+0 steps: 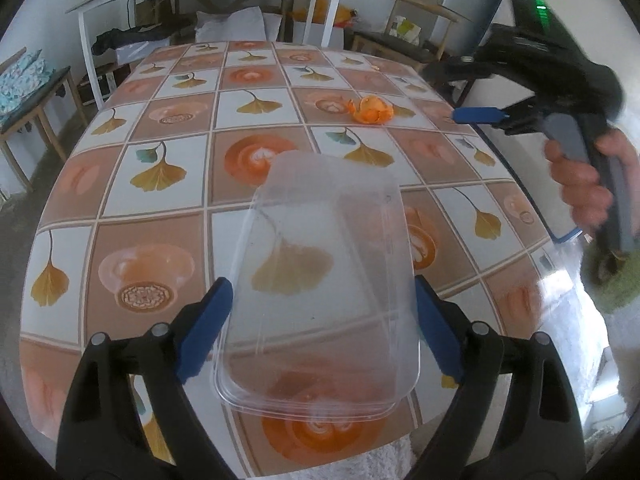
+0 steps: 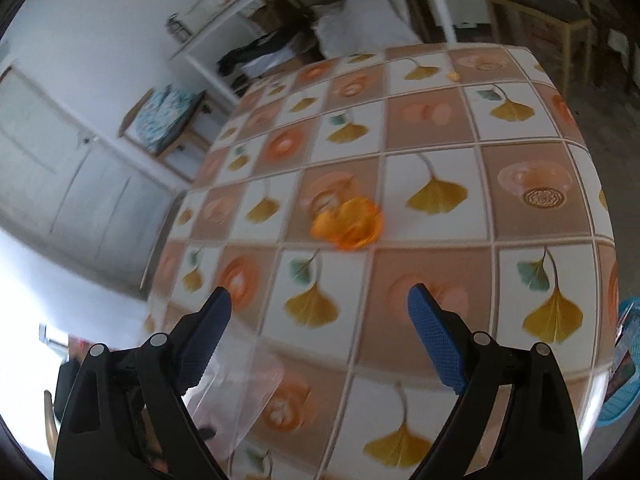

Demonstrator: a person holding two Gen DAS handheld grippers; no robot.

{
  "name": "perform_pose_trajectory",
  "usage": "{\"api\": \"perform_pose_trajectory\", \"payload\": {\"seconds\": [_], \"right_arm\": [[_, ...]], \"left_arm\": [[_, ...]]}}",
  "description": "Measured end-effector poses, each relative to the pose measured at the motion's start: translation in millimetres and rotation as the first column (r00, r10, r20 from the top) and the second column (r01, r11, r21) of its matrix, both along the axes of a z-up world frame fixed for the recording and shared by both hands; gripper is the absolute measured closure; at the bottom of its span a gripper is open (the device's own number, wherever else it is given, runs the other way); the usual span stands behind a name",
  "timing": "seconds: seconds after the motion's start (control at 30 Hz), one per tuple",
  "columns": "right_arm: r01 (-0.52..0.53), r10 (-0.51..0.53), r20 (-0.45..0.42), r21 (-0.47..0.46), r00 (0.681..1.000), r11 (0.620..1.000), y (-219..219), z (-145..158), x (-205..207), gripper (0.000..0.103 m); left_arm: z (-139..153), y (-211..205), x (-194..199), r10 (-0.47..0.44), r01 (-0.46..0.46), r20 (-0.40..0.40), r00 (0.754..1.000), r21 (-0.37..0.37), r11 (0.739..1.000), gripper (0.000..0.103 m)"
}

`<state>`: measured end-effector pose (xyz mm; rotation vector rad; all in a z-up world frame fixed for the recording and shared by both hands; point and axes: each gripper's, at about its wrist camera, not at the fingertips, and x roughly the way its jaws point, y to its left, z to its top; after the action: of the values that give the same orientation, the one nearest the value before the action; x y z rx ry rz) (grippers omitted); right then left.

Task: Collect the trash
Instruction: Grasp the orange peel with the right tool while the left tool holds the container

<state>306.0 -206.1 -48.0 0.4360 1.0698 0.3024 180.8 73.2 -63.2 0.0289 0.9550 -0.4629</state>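
Currently left tongs clenched on clear plastic container, held above tabletop. Right tongs released, empty. Orange peel lies straight ahead of right tongs, beyond container; right hand nearer.

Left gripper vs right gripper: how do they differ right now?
The left gripper is shut on the clear plastic container, fingers pressed to its sides; the right gripper is open with nothing between its fingers. The left sits over the near part of the table; the right points at the orange peel, not touching it. Both have blue pads on black frames.
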Motion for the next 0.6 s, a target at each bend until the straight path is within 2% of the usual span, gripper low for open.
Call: {"api": "perform_pose_trajectory", "payload": {"seconds": [0.3, 0.53, 0.6], "right_arm": [[0.039, -0.046, -0.054, -0.111, 0.997, 0.993, 3, -36, 55, 0.038], [0.030, -0.040, -0.050, -0.179, 0.998, 0.983, 10, -44, 63, 0.050], [0.025, -0.035, -0.046, -0.202, 0.998, 0.979, 13, -43, 62, 0.057]], "left_arm": [[1, 1, -3, 0.002, -0.002, -0.015, 1.000, -0.011, 1.000, 0.019], [2, 7, -3, -0.001, -0.001, -0.028, 1.000, -0.063, 0.998, 0.019], [2, 9, -2, 0.002, -0.005, -0.036, 0.999, -0.078, 0.997, 0.019]]}}
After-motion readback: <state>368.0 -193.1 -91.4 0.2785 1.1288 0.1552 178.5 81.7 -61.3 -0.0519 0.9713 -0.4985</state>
